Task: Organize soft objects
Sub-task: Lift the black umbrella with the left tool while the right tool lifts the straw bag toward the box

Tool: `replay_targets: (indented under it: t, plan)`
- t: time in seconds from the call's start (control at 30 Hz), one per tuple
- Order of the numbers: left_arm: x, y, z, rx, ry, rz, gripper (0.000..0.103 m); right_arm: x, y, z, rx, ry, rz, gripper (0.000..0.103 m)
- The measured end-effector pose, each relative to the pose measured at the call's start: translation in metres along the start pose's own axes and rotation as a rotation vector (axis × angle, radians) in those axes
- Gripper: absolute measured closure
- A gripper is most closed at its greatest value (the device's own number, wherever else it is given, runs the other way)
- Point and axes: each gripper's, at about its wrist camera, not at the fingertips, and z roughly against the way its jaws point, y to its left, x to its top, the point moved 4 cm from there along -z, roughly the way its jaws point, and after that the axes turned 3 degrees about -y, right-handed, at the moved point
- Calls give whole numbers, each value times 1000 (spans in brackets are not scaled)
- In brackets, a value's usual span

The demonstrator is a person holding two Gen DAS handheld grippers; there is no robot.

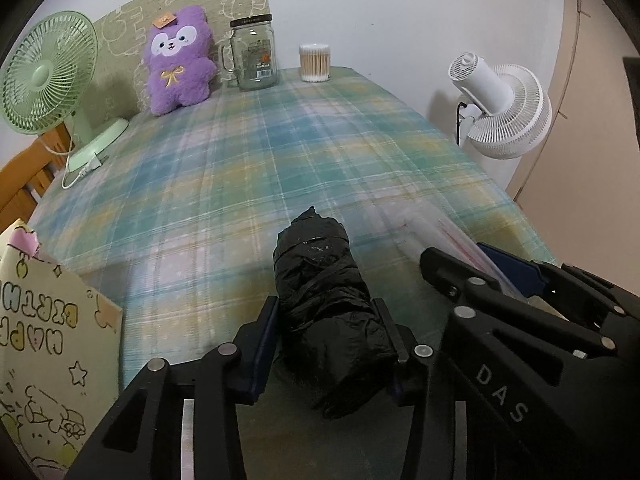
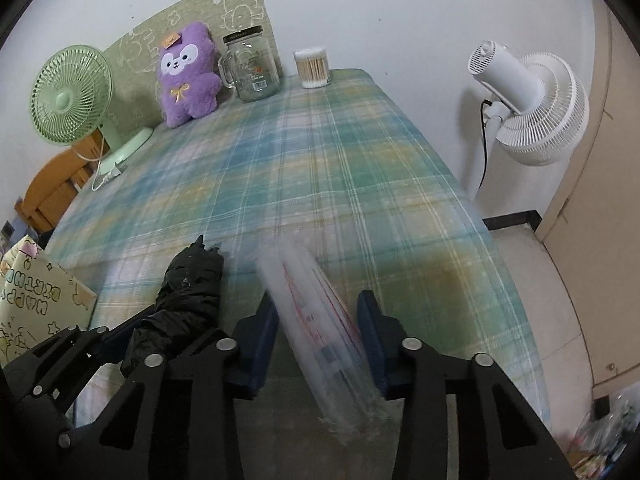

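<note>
A black crumpled roll of plastic bags (image 1: 320,296) lies lengthwise on the plaid tablecloth (image 1: 280,152) near the front edge. My left gripper (image 1: 326,308) is shut on it, one pad pressing each side. Just to its right, a blurred clear plastic roll with red print (image 2: 316,312) sits between the blue pads of my right gripper (image 2: 318,300), which is shut on it. The black roll (image 2: 188,284) also shows at the left of the right wrist view. A purple plush toy (image 1: 178,60) leans upright against the green board at the far end.
A green desk fan (image 1: 48,76) stands at the far left, with its cord on the cloth. A glass mug jar (image 1: 254,56) and a tub of cotton swabs (image 1: 315,62) stand at the back. A white fan (image 1: 500,108) stands off the right edge. A patterned gift bag (image 1: 44,340) stands front left.
</note>
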Motion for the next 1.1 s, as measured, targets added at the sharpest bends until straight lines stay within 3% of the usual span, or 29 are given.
replay_targets:
  t: [0.23,0.57,0.77,1.1]
  plan:
    - [-11,1,11,-1,-11,-13,60,-10,17,12,-13,-2,36,76]
    - [-23,7,32,-17,-32,-15,60,-23,29,35,-41,-15,32,76]
    - [-25,5,51,-72,-64,-15,60,-24,35,52,-62,-45,36,76]
    - [-25,8,76,-69,-115,-8,60,-22,46,81,-90,-99,60,76]
